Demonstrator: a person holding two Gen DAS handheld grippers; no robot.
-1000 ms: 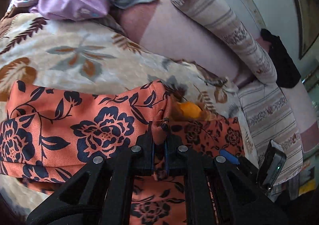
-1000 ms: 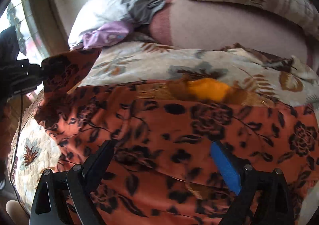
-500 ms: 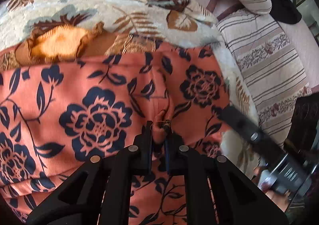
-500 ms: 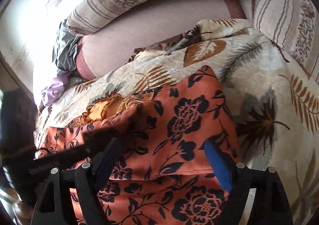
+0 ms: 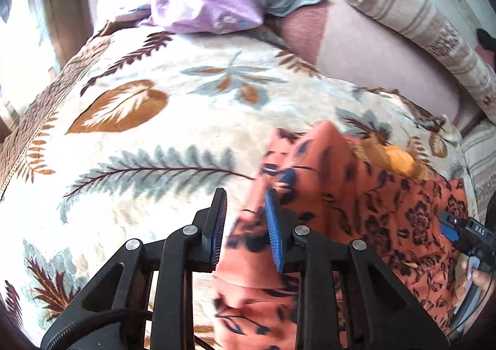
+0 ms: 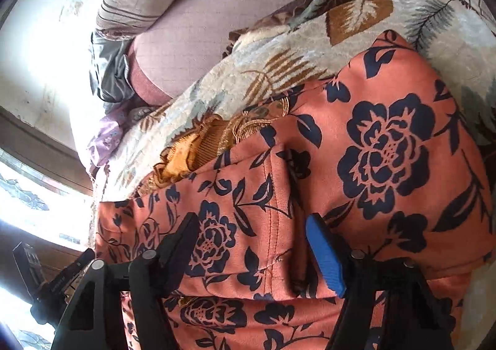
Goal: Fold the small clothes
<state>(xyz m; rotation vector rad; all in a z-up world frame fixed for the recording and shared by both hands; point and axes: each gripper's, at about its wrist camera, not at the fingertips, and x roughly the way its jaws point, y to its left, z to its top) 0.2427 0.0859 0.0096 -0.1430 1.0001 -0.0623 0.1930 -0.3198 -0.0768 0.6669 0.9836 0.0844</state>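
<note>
Orange floral garment (image 6: pixel 356 164) fills the right wrist view, the right gripper (image 6: pixel 257 254) spread wide over it, gripping nothing. Only the left view shows the purple cloth (image 5: pixel 204 13) at the bed's far edge; the left gripper (image 5: pixel 245 226) is parted, empty.

Bare leaf-print blanket (image 5: pixel 148 145) left of orange floral garment (image 5: pixel 356 201); striped bolster (image 5: pixel 418 24) blocks far side.

One orange floral garment (image 5: pixel 356 204), one leaf-print blanket (image 5: pixel 173 120), two claws (image 5: pixel 245 219).

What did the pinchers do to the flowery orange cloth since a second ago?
The left gripper let go: it was shut on the orange garment, and now it is open. The fold it carried across now lies on the garment. The right gripper stayed open over it, and the leaf-print blanket stayed put.
</note>
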